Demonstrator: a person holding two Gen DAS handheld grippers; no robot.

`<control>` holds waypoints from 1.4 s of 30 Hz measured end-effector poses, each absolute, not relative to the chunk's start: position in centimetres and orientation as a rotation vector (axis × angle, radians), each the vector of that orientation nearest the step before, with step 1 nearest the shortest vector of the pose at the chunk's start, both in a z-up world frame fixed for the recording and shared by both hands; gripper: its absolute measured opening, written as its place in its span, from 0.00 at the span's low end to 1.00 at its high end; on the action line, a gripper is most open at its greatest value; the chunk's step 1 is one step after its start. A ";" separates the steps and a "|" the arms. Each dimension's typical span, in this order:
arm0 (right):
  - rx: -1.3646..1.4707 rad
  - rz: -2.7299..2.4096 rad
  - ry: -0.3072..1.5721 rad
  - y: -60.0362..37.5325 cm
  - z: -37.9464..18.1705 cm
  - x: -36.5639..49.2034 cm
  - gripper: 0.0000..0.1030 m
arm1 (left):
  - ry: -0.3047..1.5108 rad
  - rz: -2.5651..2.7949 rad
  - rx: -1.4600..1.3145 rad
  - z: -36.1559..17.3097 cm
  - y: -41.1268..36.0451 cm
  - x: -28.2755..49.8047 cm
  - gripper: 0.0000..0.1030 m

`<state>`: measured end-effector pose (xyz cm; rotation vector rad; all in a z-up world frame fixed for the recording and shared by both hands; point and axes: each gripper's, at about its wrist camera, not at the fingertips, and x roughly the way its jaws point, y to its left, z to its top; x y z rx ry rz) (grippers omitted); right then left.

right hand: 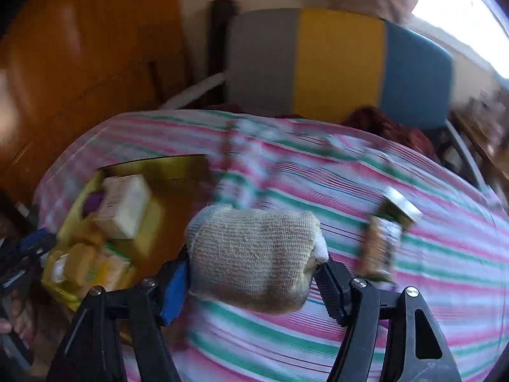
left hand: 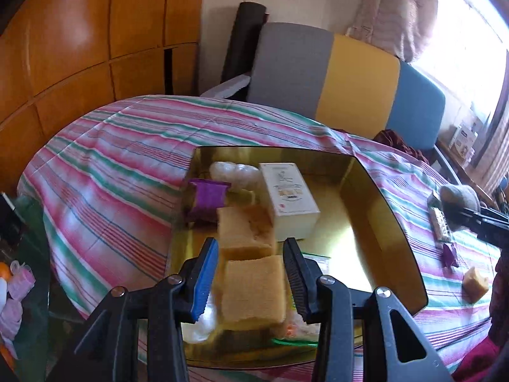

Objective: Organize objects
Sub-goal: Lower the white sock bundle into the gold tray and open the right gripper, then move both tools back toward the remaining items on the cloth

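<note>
A gold tray [left hand: 391, 222] sits on the striped tablecloth. It holds two yellow sponges [left hand: 251, 286], a white box [left hand: 291, 200], a purple spool [left hand: 208, 197] and a clear wrapped item [left hand: 233, 172]. My left gripper [left hand: 251, 280] is over the tray with its jaws on either side of the near sponge; whether they touch it is unclear. My right gripper [right hand: 254, 273] is shut on a knitted beige pouch [right hand: 254, 254] and holds it above the cloth, right of the tray [right hand: 159, 165]. The right gripper with the pouch also shows in the left wrist view [left hand: 461, 200].
On the cloth right of the tray lie a wrapped snack bar [left hand: 440, 222], a purple piece [left hand: 450, 254] and another yellow sponge [left hand: 475, 283]. The bar [right hand: 380, 245] and a small packet [right hand: 402, 207] show in the right view. A grey-yellow-blue chair back [left hand: 350, 86] stands behind the table.
</note>
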<state>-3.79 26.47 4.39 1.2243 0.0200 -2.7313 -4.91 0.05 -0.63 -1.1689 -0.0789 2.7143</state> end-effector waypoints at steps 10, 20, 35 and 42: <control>1.423 -2.440 0.352 13.3 -1.8 -9.4 0.68 | -0.173 2.772 -1.212 -1.3 -4.4 -4.8 0.41; 1.432 -2.375 0.250 10.5 -5.0 -11.0 0.73 | -0.202 2.757 -1.254 -2.5 -4.9 -4.7 0.41; 1.320 -2.522 0.151 12.4 -2.0 -9.6 0.99 | -0.181 2.765 -1.215 -1.4 -4.4 -4.1 0.41; 1.265 -2.636 0.158 13.8 -0.8 -6.5 0.99 | -0.153 2.769 -1.183 -0.6 -3.8 -3.4 0.41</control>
